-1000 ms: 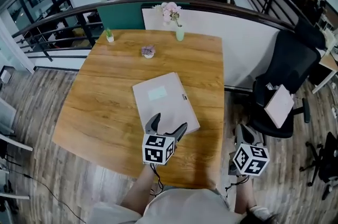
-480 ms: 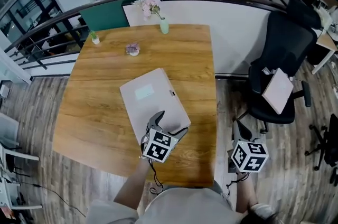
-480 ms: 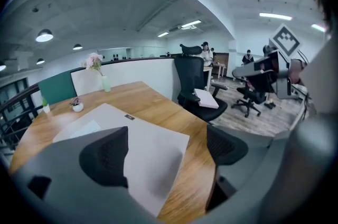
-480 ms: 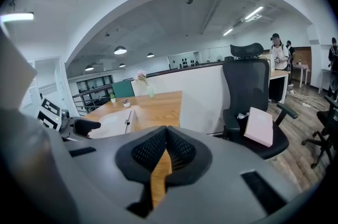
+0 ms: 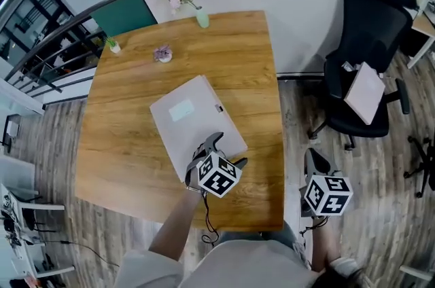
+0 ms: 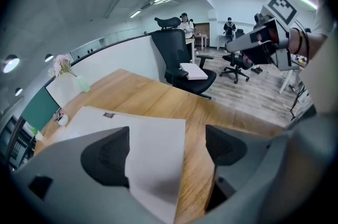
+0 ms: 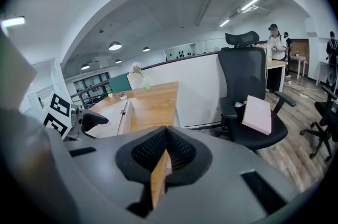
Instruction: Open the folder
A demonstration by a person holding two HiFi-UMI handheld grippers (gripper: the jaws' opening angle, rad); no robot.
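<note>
The wooden worktop [image 5: 129, 144] fills the middle of the head view. It sits slightly further toward the upper left of the frame than a second ago, because the head camera has swung, not the furniture. A black office chair [image 5: 363, 22] stands at the right of the frame with a pale pink pad [image 5: 365, 93] on its seat, as before.

The folder [image 5: 194, 120] lies flat and closed in the centre of the worktop, slightly askew. Its clasp [image 5: 219, 108] is on the right edge and a pale label [image 5: 181, 110] is on the cover. It has not shifted on the wood since the earlier pictures.

The left tool [image 6: 166, 151] has crept from the folder's near edge toward its lower right corner. Its jaws stand wide apart with nothing clamped. In the left gripper view the folder's right edge runs between them, one pad over the grey cover and the other over bare wood. I cannot tell whether either pad touches.

The right tool [image 7: 166, 143] stays off the worktop's right side, over the wooden floor at the lower right of the head view. Its jaws are pressed together on nothing.

At the far edge stand a vase of pink flowers [image 5: 202, 18], a small green plant pot [image 5: 114, 47] and a little purple-topped pot [image 5: 162, 54], all where they were.
</note>
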